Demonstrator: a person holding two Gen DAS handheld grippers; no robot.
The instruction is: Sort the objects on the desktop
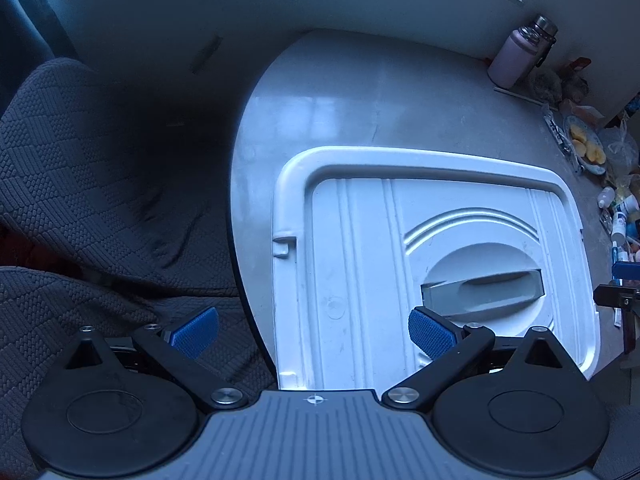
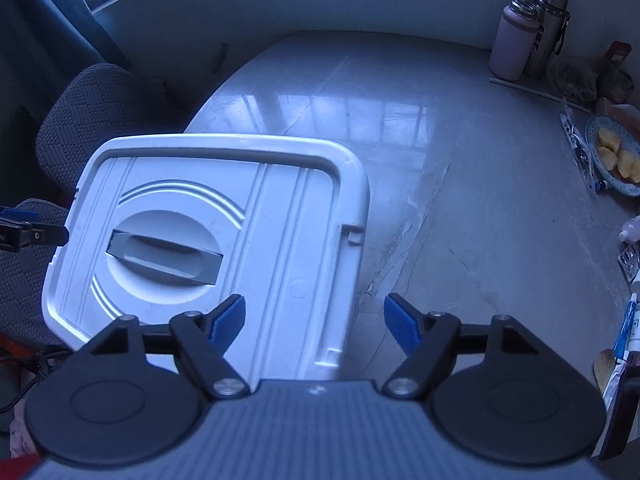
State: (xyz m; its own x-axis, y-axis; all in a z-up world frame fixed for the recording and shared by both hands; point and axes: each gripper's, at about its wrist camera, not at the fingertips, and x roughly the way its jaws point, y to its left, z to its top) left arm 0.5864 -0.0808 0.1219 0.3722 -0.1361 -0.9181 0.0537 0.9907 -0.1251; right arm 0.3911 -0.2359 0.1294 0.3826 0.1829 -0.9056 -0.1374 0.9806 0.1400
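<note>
A white lidded storage box (image 1: 360, 248) with a grey recessed handle (image 1: 484, 284) stands at the near left edge of the grey table (image 1: 400, 100); it also shows in the right wrist view (image 2: 280, 220). My left gripper (image 1: 314, 334) is open and empty, above the box's left edge. My right gripper (image 2: 314, 320) is open and empty, above the box's right edge. Small bottles and tubes (image 1: 618, 216) lie in a cluster at the table's right edge; a blue-and-white tube (image 2: 628, 328) shows in the right wrist view.
A pink flask (image 2: 514, 42) and a steel flask (image 2: 548, 28) stand at the table's far right. A plate of yellow food (image 2: 616, 156) and plastic bags (image 1: 552, 84) lie along the right side. A dark fabric chair (image 1: 100, 184) sits left of the table.
</note>
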